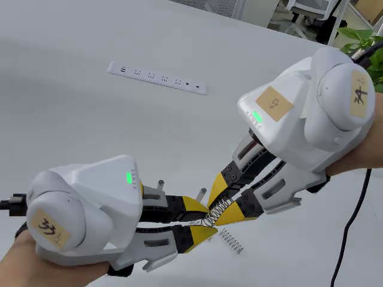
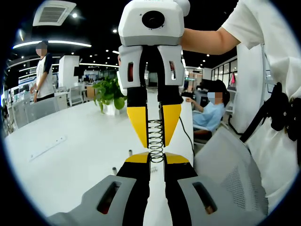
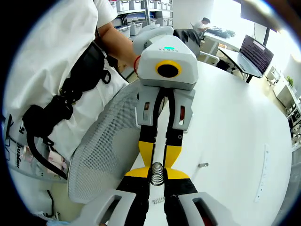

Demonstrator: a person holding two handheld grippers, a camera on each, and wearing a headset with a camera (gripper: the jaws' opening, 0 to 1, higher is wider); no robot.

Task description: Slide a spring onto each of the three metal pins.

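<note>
A small steel spring (image 1: 216, 210) hangs between the yellow tips of both grippers above the white table (image 1: 72, 131). My right gripper (image 1: 222, 206) comes in from the upper right and is shut on the spring (image 2: 156, 139) across its coils. My left gripper (image 1: 206, 221) reaches in from the lower left. Its jaws are closed on what looks like a thin metal pin (image 1: 191, 222) lying along them, tip at the spring's end. Two more pins (image 1: 160, 184) (image 1: 202, 192) stand upright on the table just behind. A second spring (image 1: 230, 240) lies loose below the tips.
A white power strip (image 1: 157, 78) lies across the far middle of the table. A black cable (image 1: 353, 221) trails down the right side, near a green plant (image 1: 365, 42). A mesh chair back (image 3: 108, 155) is behind the left gripper.
</note>
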